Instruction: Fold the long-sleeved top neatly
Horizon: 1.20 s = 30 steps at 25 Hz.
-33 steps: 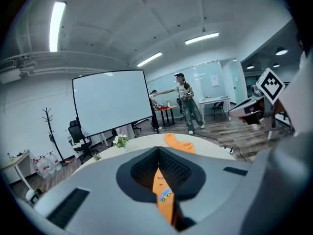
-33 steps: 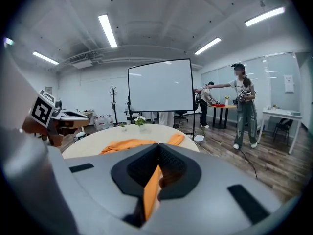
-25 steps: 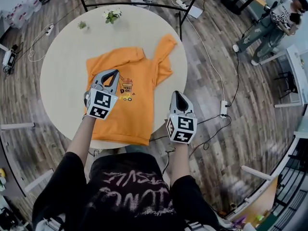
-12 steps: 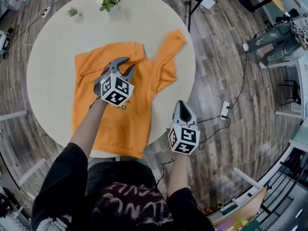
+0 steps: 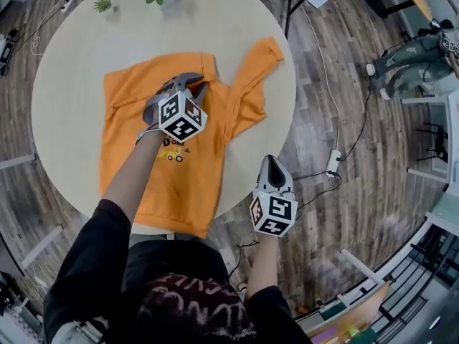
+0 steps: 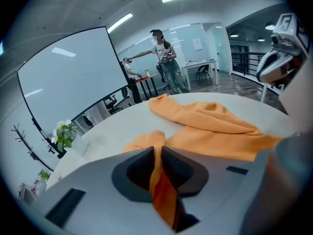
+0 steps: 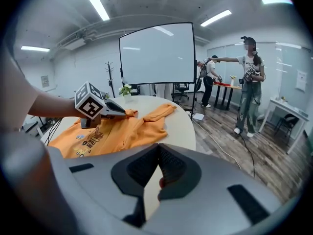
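Head view: the long-sleeved top [image 5: 204, 163] lies flat on the round surface [image 5: 79, 63], collar far, hem over the near edge, one sleeve [image 5: 254, 67] flung out to the right. The left gripper [image 5: 192, 84] is at the collar. Its jaws have just been closing and now pinch a fold of orange cloth. The right gripper [image 5: 269, 162], pressed together and empty, hangs beyond the surface's right edge, the top to its left.

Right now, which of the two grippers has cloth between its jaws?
The left gripper: its jaws have just been closing on a fold of the orange top. The right gripper is shut on nothing, off the edge of the table.
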{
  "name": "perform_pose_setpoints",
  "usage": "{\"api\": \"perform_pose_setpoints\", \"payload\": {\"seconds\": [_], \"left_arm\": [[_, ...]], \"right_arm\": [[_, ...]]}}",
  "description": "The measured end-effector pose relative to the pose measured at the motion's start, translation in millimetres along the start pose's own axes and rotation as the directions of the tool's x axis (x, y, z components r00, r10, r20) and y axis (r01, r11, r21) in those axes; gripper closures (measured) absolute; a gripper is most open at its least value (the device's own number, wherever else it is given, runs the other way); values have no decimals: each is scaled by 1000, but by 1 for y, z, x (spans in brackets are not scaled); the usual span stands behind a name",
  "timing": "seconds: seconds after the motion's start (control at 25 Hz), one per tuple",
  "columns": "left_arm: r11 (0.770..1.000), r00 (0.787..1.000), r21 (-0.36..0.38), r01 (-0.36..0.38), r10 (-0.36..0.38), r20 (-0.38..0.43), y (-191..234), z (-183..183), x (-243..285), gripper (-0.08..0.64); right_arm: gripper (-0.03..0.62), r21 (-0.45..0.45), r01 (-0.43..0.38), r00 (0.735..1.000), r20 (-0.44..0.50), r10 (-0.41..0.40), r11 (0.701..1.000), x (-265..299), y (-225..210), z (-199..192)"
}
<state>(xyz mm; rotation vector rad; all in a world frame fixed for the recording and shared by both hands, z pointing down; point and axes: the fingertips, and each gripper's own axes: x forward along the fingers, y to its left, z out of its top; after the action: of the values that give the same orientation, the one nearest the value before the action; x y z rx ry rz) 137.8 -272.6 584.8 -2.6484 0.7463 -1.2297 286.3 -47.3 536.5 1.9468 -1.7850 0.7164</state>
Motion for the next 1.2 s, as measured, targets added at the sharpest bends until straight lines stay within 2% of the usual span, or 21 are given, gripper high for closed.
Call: {"api": "perform_pose_setpoints", "payload": {"seconds": [0.12,0.28,0.4,0.52,0.76,0.96,1.2], "left_arm": [[1000,999,-12,-23,24,30,9,8,-12,507],[995,992,-51,-90,94,87,38,17,-43,511],[983,978,-104,-153,166,126,71,19,-74,512],[962,958,-161,-222,246,150,109,11,-112,512],[902,911,-288,-322,378,163,176,-42,-194,512],[837,873,-399,-374,463,152,211,-104,-257,512],[797,843,-437,-417,519,142,244,-173,-322,512]], "right_arm": [[588,2,-7,1000,4,7,1000,-1,2,3],[588,-1,-29,999,31,29,1000,-1,13,16],[588,-3,-45,998,44,45,999,0,24,26],[588,-5,-64,996,54,64,998,-1,41,35],[588,-27,-88,995,53,89,996,-4,85,36],[588,-56,-100,994,48,103,993,-10,130,36],[588,-90,-111,992,49,116,990,-16,190,45]]}}
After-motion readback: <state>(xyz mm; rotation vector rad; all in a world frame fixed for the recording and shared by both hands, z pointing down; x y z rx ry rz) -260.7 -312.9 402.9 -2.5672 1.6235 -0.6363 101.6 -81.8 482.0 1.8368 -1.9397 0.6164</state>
